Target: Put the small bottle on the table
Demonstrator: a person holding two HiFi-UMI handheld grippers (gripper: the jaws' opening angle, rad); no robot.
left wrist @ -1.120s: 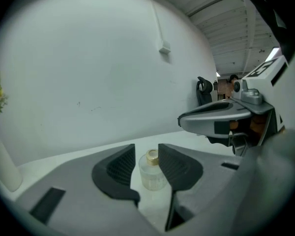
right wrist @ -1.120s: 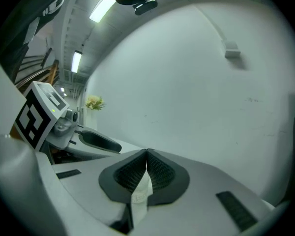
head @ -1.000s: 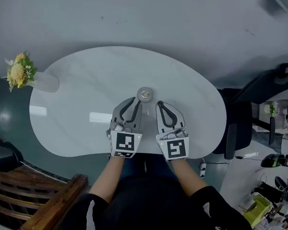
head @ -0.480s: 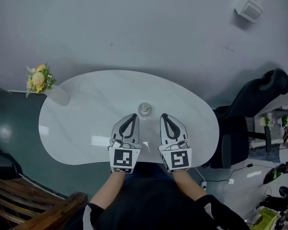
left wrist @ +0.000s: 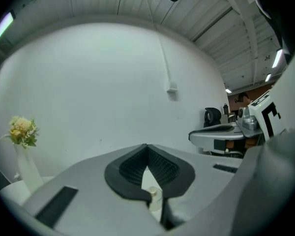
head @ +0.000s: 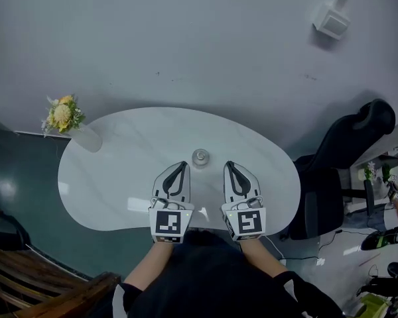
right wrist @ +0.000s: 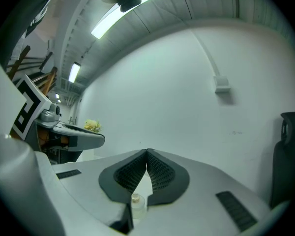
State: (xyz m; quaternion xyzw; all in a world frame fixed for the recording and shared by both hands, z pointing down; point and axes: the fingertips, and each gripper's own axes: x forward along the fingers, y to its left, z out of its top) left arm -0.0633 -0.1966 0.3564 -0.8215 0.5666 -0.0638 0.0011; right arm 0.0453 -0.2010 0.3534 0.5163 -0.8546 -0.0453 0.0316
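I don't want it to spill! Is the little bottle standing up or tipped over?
Standing up. The small bottle sits on the table with its round top facing up.

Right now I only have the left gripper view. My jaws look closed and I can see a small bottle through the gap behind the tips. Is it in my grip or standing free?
Observer: It's standing free. In the head view the small bottle is upright on the table, just past the tips of the left gripper and off to their right, touching neither gripper.
Operator: Okay, and what is the right gripper doing?
Observer: The right gripper is shut with its tips together and nothing clamped. It lies beside yours, with the bottle ahead of the gap between the two.
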